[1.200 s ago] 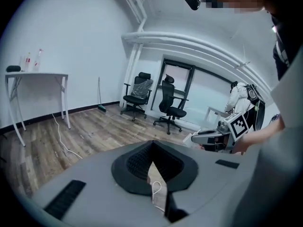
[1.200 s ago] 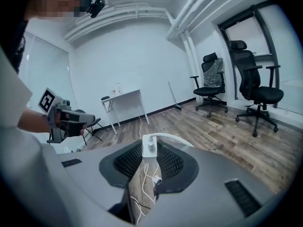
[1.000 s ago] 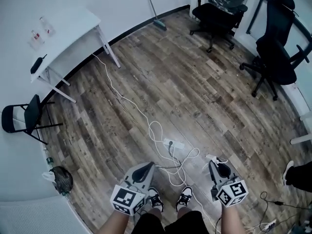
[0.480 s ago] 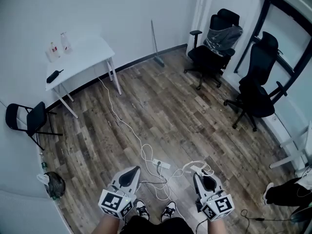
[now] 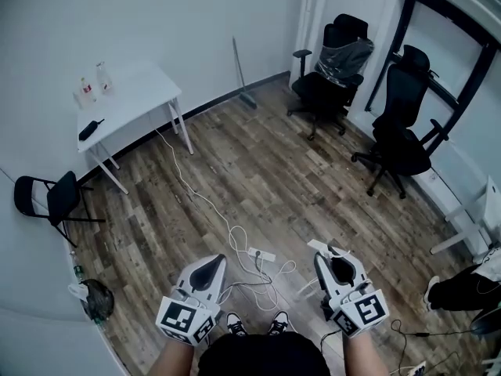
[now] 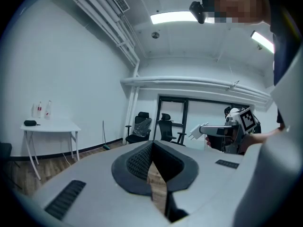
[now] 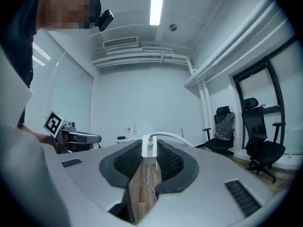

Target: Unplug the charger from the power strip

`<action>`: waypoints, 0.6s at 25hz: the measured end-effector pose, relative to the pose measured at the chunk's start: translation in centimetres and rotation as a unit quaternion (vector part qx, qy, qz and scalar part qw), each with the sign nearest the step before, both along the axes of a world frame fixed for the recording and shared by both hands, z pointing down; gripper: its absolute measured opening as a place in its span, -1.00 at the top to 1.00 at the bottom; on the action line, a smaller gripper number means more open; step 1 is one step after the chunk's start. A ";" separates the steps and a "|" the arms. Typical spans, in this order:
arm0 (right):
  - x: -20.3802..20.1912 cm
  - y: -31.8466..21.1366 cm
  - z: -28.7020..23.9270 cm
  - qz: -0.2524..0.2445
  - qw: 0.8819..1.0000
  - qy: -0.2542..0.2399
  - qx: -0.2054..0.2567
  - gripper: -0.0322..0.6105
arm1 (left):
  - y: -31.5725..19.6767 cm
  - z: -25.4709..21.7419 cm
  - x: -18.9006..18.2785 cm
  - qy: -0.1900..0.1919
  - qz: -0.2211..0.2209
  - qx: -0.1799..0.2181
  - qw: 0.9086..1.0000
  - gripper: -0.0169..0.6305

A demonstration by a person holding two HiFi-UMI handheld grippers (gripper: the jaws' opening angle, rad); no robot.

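Our right gripper (image 7: pixel 149 145) is clenched on the charger (image 7: pixel 148 149). The two ribbed pads press on its opposite flat sides, and the small white block stands upright between them at the tips. Our left gripper (image 6: pixel 151 144) is closed with tip against tip, and it has nothing inside.

We judge the charger to be light, stiff and rather smooth, since it looks like a hard plastic body. It will not bend or break under the pads, but it can slip or twist if the grip is only on a corner. The good place to take hold is where we have it now, on the broad sides of the body. The white lead (image 7: pixel 173 136) is not a good place. It leaves the top of the charger and curves away to the right, it is soft, and its joint could be hurt by pulling.

In the head view the charger (image 5: pixel 319 247) sits at the front of the right gripper (image 5: pixel 329 254), and the left gripper (image 5: pixel 213 260) is beside it but well apart. The power strip (image 5: pixel 264 254) lies on the wooden floor (image 5: pixel 258 171) between the two grippers and far under them, among loose white cables. Nothing joins the charger to its sockets, so we believe the unplugging itself is done.
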State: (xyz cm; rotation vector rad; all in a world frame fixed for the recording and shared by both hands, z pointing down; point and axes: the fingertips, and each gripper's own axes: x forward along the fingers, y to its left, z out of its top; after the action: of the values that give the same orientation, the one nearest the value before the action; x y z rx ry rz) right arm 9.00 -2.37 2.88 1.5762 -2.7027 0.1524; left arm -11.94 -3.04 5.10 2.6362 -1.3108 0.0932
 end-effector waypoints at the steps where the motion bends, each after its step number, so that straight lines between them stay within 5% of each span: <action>1: 0.0 0.3 -0.4 0.000 1.000 -0.002 0.002 0.58 | 0.5 0.0 0.0 0.002 0.004 -0.002 1.000 0.88; 15: -0.2 1.5 -3.0 -0.010 1.000 0.009 0.026 0.58 | 0.5 -2.2 0.8 0.019 0.011 0.017 1.000 0.88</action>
State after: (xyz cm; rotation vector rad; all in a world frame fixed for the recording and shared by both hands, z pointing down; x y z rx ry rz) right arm 8.81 -0.83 -0.16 1.5551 -2.7293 0.0673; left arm -11.13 -2.52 2.87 2.6671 -1.2823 0.0233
